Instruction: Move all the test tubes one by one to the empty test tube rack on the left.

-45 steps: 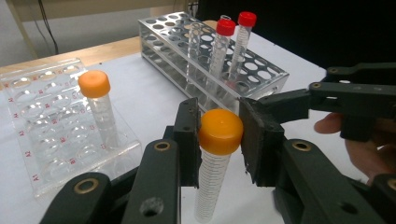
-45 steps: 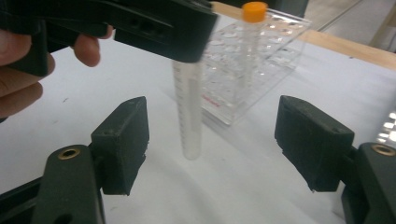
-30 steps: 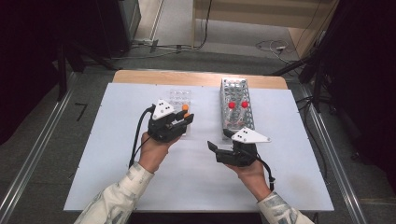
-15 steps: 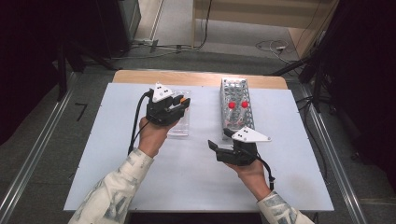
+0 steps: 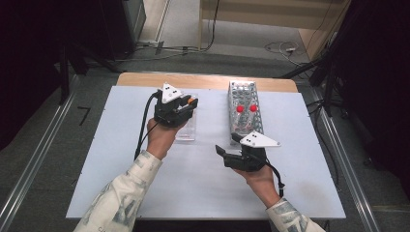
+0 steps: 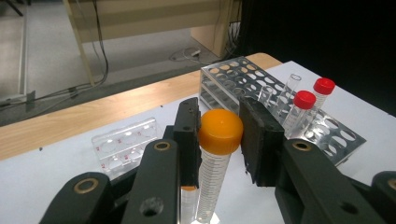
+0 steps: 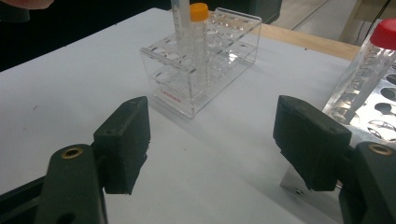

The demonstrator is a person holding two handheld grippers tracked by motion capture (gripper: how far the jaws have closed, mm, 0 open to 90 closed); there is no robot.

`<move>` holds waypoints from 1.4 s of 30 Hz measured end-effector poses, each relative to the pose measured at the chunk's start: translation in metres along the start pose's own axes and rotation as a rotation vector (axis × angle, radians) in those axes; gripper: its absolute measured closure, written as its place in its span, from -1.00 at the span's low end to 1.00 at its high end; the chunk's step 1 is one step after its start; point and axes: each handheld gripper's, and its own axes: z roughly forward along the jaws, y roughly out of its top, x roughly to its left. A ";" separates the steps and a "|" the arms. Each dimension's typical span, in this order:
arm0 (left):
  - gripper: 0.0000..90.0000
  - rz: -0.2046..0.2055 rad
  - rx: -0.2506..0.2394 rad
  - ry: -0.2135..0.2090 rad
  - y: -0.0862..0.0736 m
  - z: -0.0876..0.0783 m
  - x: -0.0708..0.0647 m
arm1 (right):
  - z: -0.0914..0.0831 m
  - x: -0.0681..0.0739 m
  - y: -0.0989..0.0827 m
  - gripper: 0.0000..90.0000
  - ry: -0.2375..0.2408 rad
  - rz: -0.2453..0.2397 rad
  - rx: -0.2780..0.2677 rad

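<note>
My left gripper (image 5: pixel 187 105) is shut on an orange-capped tube (image 6: pixel 218 140), held upright over a clear plastic rack (image 5: pixel 186 130). In the right gripper view the held tube's lower part (image 7: pixel 179 18) reaches down into the clear rack (image 7: pixel 201 74), beside a second orange-capped tube (image 7: pixel 200 37) that stands in it. My right gripper (image 5: pixel 228 144) hovers open and empty over the white table, its jaws pointing toward that rack. A metal rack (image 5: pixel 245 108) behind it holds two red-capped tubes (image 5: pixel 239 108).
The white tabletop (image 5: pixel 145 193) has a wooden strip (image 5: pixel 208 81) along its far edge. Past it lie a floor with cables (image 5: pixel 280 48) and dark equipment. An uncapped clear tube (image 6: pixel 292 86) stands in the metal rack (image 6: pixel 345 140) near the red-capped ones (image 6: pixel 305 99).
My left gripper moved away from the person along the clear rack with the orange-capped tube, then held nearly still. The right gripper stayed put.
</note>
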 end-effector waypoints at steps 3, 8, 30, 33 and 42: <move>0.55 -0.002 0.004 0.000 -0.002 0.002 -0.001 | 0.000 0.001 0.000 -0.42 0.001 0.001 0.001; 0.55 -0.005 0.011 0.006 -0.008 0.006 0.000 | 0.000 0.000 -0.001 -0.42 0.000 0.001 0.001; 0.54 0.015 0.061 0.039 -0.048 0.025 -0.004 | 0.001 0.000 -0.002 -0.40 0.000 -0.003 0.008; 0.52 0.011 0.065 0.040 -0.050 0.025 -0.003 | 0.002 0.000 -0.002 -0.40 0.000 -0.001 0.009; 0.34 0.002 0.053 0.022 -0.047 0.019 -0.003 | 0.002 0.000 -0.002 -0.39 -0.002 -0.002 0.008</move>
